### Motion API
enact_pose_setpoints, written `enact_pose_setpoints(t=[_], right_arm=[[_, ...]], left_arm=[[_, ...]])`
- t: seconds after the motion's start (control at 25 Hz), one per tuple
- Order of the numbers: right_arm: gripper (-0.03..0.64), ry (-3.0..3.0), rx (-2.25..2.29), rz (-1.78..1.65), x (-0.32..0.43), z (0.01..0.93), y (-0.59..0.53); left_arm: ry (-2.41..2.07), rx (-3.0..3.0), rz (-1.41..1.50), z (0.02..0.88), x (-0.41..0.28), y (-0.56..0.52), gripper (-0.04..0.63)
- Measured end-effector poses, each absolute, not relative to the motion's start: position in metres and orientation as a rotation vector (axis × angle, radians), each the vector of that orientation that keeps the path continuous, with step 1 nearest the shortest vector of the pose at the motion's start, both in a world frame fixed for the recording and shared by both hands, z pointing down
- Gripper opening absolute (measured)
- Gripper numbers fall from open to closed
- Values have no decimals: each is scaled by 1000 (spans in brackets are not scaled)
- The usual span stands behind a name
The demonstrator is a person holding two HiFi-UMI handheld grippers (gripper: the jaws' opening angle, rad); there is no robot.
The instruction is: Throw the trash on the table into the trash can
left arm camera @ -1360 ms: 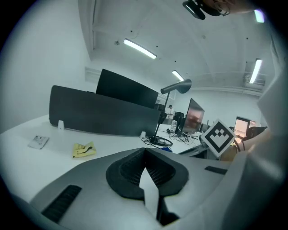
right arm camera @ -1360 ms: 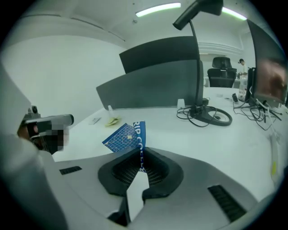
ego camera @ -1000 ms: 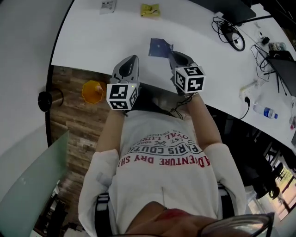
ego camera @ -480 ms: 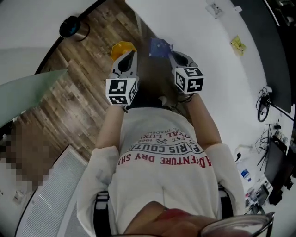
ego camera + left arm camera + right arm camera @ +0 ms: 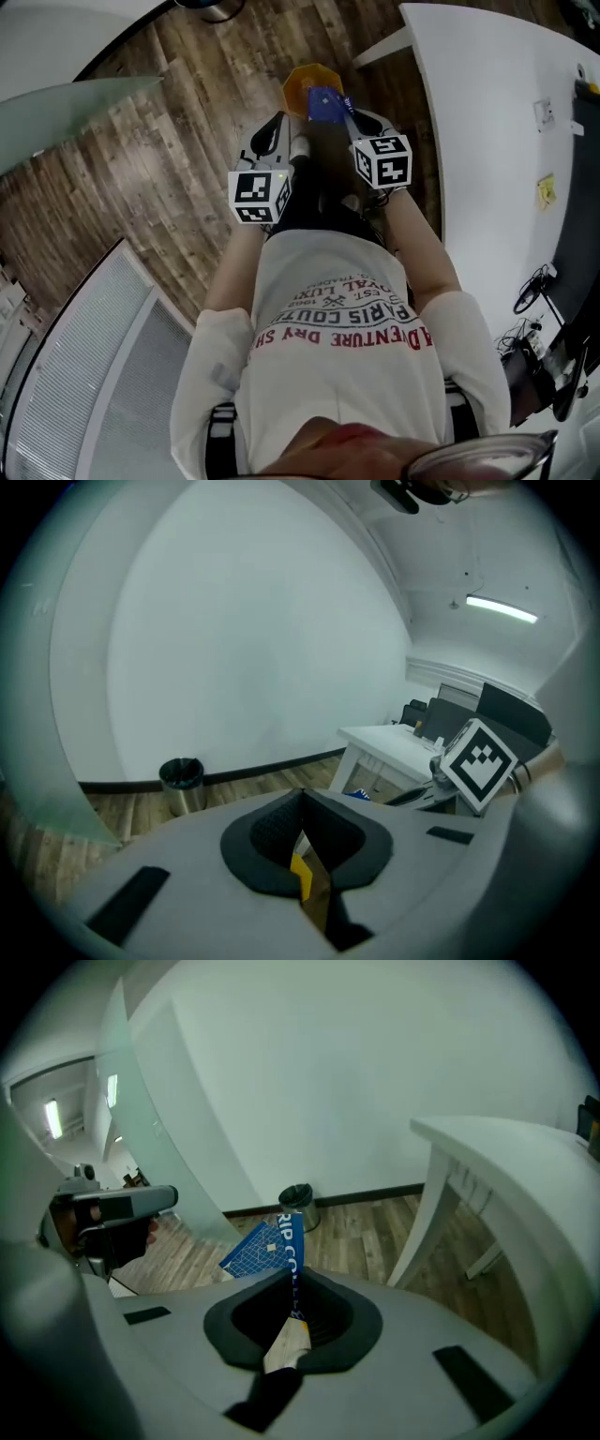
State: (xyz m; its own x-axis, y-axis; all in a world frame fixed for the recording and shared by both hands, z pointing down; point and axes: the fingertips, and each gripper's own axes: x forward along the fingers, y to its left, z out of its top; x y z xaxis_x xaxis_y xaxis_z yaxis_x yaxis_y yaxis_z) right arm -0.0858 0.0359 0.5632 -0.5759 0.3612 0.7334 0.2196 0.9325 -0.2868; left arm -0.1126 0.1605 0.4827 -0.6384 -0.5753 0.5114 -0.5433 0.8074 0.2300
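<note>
My right gripper is shut on a blue wrapper, which sticks up from its pads in the right gripper view as blue wrapper. In the head view the wrapper hangs over the mouth of an orange trash can on the wooden floor. My left gripper is just left of it, its jaws closed with nothing between them; a yellow-orange sliver shows through the gap behind its tips. The right gripper view shows its own jaws pinching the wrapper.
A white table stands to the right, with a yellow wrapper and a small white item on it. A metal bin stands by the curved white wall. A glass panel lies to the left.
Both grippers have swung away from the table, carrying the blue wrapper. They are now above the wooden floor, with the wrapper over the orange trash can.
</note>
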Motion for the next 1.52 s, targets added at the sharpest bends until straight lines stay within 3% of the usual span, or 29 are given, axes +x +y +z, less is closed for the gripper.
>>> enact_pose_setpoints(t=[0.6, 0.84, 1.04, 1.44, 1.52], right_arm=[[41, -1925, -292, 116, -102, 899, 61], [67, -1891, -227, 111, -93, 977, 64], [124, -1906, -219, 127, -90, 975, 65], [123, -2014, -235, 184, -106, 871, 69], [81, -2058, -247, 189, -114, 832, 66]], left_arm=[[-2221, 625, -179, 764, -108, 222, 23], [-2163, 532, -202, 834, -94, 239, 23], [-2138, 515, -215, 840, -85, 246, 23], [-2202, 575, -213, 758, -99, 223, 23], [-2210, 600, -208, 730, -100, 215, 23]])
